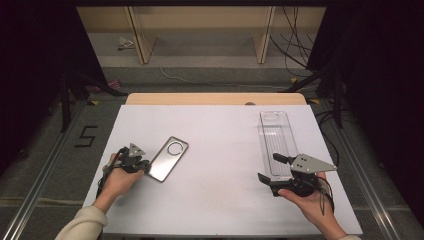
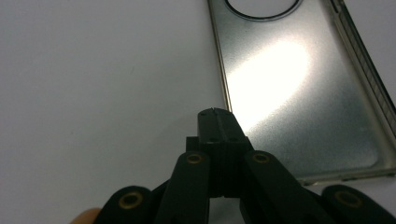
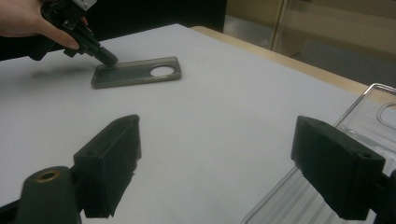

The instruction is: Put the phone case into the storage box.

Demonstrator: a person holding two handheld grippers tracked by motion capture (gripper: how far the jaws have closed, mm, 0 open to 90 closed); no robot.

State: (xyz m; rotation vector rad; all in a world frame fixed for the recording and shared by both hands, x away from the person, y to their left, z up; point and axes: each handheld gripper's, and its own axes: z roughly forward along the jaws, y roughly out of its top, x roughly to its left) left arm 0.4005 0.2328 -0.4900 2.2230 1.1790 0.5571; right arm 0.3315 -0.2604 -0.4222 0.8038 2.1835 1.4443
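Observation:
A grey phone case with a round camera hole lies flat on the white table, left of centre. My left gripper is shut, and its tips rest against the case's near edge. The right gripper view has that case farther off, with the other gripper's tip on its end. A clear plastic case lies at the right. My right gripper is open beside its near end, with nothing between the jaws; the clear case lies by the right jaw.
A wooden strip borders the table's far edge. Beyond it are shelf legs and cables on the floor. Metal rails run along both sides of the table.

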